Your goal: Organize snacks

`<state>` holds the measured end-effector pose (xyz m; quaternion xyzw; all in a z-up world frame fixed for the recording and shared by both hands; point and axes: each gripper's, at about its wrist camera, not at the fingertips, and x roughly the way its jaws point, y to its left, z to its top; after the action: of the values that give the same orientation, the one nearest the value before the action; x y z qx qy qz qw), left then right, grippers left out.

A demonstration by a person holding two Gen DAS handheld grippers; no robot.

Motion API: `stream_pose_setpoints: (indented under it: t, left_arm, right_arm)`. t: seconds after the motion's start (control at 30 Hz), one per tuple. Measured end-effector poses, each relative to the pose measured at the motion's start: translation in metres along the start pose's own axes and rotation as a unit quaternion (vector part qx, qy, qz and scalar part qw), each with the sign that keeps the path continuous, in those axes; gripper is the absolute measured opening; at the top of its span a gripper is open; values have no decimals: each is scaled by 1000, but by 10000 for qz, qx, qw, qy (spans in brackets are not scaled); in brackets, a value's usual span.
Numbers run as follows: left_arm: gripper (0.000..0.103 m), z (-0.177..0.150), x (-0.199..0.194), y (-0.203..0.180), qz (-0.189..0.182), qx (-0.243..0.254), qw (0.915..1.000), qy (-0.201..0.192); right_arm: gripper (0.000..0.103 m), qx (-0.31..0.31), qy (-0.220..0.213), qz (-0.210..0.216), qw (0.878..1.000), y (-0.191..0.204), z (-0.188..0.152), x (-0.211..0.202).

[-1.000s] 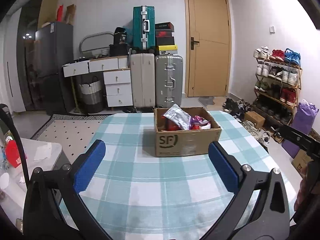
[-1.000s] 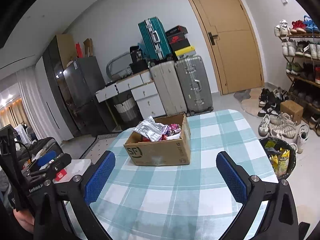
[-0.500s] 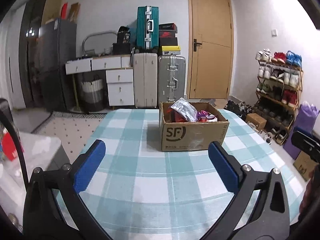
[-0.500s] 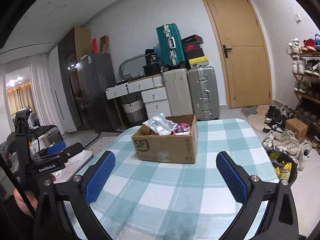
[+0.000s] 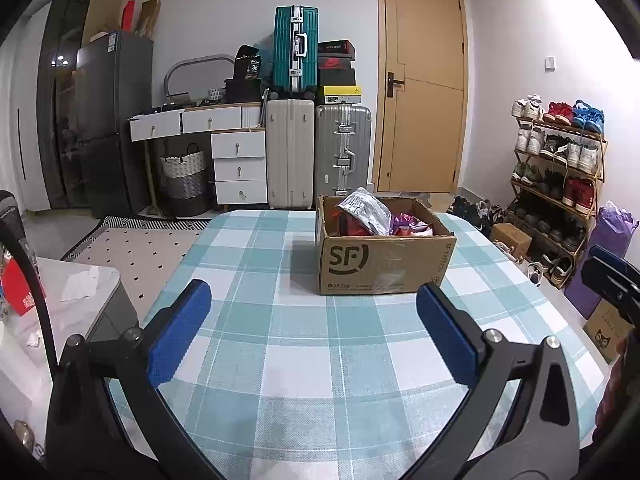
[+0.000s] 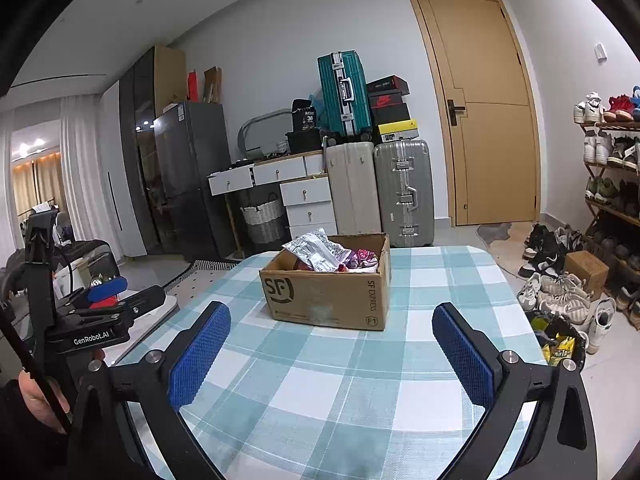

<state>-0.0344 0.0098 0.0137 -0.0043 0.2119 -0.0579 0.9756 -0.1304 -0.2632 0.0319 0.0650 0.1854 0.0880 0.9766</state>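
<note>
1. Both views had dropped and levelled over the last second, the box [image 5: 386,258] looming nearer.
2. Snacks [image 5: 366,214] lay inside it on the table [image 5: 280,360].
3. Left gripper [image 5: 312,332] and right gripper [image 6: 330,354] gaped wide, empty; nothing settled early from late.

teal-and-white checked cloth on the bench [image 5: 304,360], plain brown cardboard box [image 5: 384,268], silver snack bag [image 5: 366,214], blue jaws.

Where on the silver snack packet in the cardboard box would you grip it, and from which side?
Grip the silver snack packet by its raised upper end, coming down from above. It lies tilted on top of the other snacks, its top poking above the cardboard box rim, so the walls likely block a sideways approach.
</note>
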Motion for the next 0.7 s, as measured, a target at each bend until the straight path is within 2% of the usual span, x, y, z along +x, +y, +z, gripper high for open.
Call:
stream_pose_setpoints:
  t: [0.23, 0.7]
  left_arm:
    - [103, 1, -3, 6, 68, -232, 9997, -59]
    - [103, 2, -9, 8, 113, -206, 9997, -86]
  right_arm:
    - [103, -15, 14, 19, 10000, 0, -1, 0]
    - [103, -28, -7, 18, 10000, 1, -1, 2]
